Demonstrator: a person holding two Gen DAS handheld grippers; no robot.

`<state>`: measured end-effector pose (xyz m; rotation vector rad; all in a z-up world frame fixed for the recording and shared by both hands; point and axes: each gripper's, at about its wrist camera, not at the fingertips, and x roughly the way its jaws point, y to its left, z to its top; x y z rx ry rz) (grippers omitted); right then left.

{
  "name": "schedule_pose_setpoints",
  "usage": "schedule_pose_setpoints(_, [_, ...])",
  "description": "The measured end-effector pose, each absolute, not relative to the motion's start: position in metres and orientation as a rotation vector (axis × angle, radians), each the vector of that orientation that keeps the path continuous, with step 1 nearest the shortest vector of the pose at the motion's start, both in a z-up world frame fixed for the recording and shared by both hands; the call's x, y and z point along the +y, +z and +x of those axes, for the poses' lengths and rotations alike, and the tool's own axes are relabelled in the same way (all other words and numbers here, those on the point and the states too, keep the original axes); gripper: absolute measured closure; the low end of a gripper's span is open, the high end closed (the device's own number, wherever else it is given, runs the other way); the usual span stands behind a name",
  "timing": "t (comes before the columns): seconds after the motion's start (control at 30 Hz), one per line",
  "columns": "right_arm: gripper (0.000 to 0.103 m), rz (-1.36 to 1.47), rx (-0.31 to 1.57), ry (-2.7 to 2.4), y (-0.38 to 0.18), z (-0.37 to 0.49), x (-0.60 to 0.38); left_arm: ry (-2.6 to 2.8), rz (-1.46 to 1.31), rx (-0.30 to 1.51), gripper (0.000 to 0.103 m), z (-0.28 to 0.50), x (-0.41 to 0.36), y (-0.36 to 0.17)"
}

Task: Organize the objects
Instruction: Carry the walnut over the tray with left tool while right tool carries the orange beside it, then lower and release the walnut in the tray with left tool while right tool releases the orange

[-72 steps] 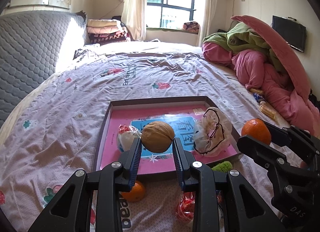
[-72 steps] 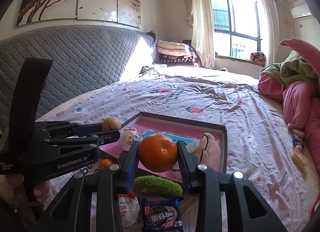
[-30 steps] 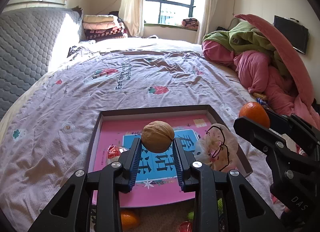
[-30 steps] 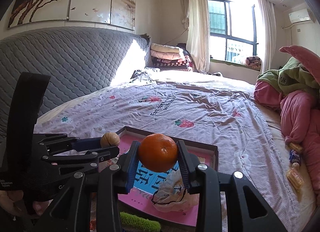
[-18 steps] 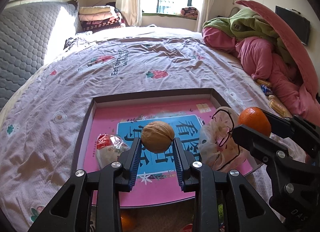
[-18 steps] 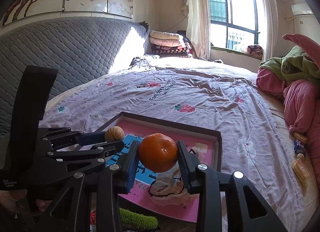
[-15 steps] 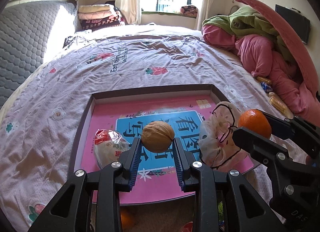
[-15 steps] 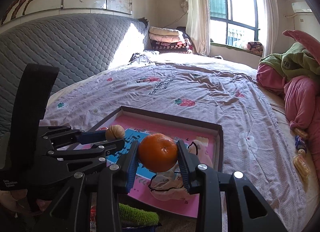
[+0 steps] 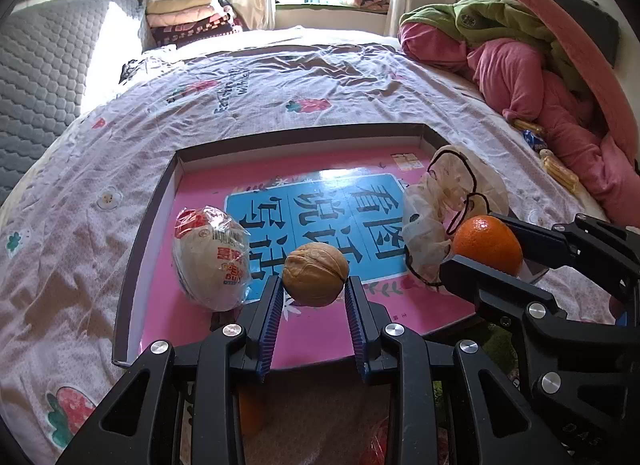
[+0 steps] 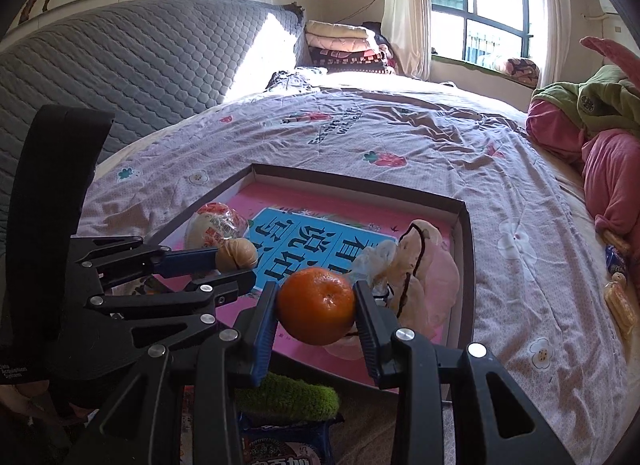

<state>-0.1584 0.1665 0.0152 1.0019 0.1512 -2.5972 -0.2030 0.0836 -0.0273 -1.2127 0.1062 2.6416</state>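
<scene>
My left gripper [image 9: 314,297] is shut on a brown walnut [image 9: 315,275] and holds it over the near part of a pink and blue tray [image 9: 336,329] on the bed. My right gripper [image 10: 316,313] is shut on an orange [image 10: 316,312], held over the tray's [image 10: 464,265] near right part. The orange also shows in the left wrist view [image 9: 488,245], the walnut in the right wrist view [image 10: 237,253]. In the tray lie a wrapped white egg [image 9: 212,259] at the left and a crumpled clear bag [image 9: 444,205] at the right.
On the bedsheet in front of the tray lie a green fuzzy thing [image 10: 296,393], a snack packet [image 10: 280,449] and another orange [image 9: 250,413]. Pink and green bedding [image 9: 532,65] is piled at the right. A grey quilted headboard [image 10: 140,65] stands at the left.
Both grippers have come down closer to the tray with their loads still held. The tray and the egg look larger and nearer now.
</scene>
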Motion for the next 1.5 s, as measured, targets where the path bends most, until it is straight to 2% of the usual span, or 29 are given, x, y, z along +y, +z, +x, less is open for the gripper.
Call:
schedule_pose_setpoints(1.23, [0.065, 1.165, 0.306, -2.427, -0.02, -0.196, 0.129, 2.658, -1.291, 0.124, 0.07, -0.228, 0.06, -0.048])
schedule_pose_setpoints(1.5, [0.065, 1.183, 0.255, -2.406, -0.024, -0.201, 0.132, 2.665, -1.291, 0.126, 0.07, -0.233, 0.059, -0.049])
